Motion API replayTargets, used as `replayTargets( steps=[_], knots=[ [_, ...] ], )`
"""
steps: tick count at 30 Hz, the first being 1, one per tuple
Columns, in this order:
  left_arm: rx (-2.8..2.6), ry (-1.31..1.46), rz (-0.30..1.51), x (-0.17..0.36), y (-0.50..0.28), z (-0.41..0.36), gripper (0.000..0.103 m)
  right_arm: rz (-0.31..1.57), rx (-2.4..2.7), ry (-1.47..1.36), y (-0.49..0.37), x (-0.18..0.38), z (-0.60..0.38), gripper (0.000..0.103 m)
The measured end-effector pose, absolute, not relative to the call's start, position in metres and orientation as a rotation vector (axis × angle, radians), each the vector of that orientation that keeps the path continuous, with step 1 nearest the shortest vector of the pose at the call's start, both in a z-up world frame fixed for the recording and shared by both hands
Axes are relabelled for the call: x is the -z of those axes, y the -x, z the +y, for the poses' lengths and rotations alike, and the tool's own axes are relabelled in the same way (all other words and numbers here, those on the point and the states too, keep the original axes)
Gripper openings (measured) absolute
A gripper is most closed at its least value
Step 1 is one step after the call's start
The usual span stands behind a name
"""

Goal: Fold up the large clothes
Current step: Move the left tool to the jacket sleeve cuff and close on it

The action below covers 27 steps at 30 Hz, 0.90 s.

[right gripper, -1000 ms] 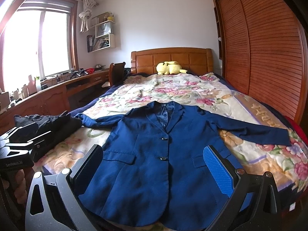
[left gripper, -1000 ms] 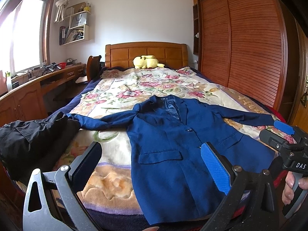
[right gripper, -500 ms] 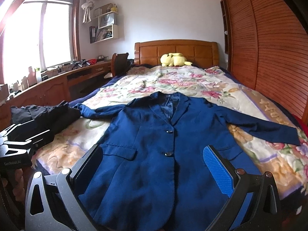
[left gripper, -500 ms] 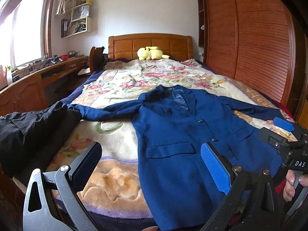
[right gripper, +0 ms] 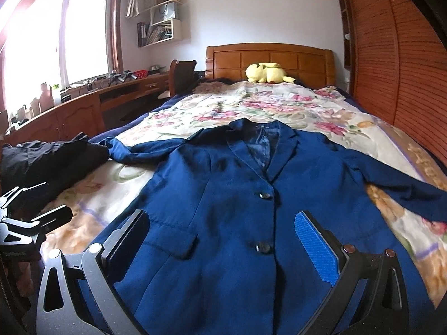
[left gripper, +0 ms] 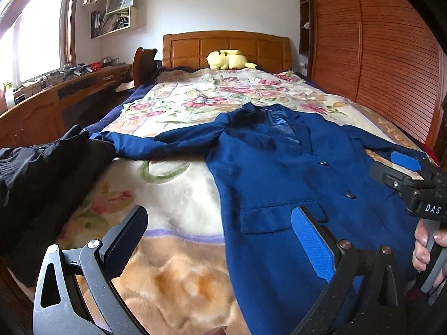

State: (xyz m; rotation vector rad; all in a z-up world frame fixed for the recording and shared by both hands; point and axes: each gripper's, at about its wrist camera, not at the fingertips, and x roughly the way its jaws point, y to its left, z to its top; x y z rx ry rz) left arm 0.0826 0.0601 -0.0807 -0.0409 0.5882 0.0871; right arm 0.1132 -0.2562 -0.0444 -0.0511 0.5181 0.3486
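Floral blanket (right gripper: 293,111) bears blue jacket (right gripper: 237,195); both hand-held grippers (left gripper: 220,243) (right gripper: 220,240) gape apart.

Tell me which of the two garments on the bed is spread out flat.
The blue blazer, laid open with sleeves out; the black garment lies bunched at the bed's left edge.

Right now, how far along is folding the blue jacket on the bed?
Done: the blue jacket lies flat, face up and buttoned on the floral blanket, sleeves spread. In hand: nothing; the left gripper and right gripper hover with jaws open near the hem. Left: every fold, sleeves included.
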Motion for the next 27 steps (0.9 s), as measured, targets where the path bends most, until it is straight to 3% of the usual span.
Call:
replayTargets(
  steps=[16, 21, 27],
  knots=[
    [-0.057, 0.08, 0.665, 0.084, -0.174, 0.118, 0.103, 0.555, -0.408, 0.095, -0.21, 0.074, -0.228, 0.103],
    [-0.075, 0.086, 0.724, 0.094, -0.204, 0.141, 0.103, 0.645, -0.411, 0.111, -0.226, 0.107, -0.223, 0.103],
    [-0.091, 0.136, 0.787, 0.105, -0.247, 0.17, 0.103, 0.641, -0.42, 0.106, -0.224, 0.106, -0.225, 0.103]
  ],
)
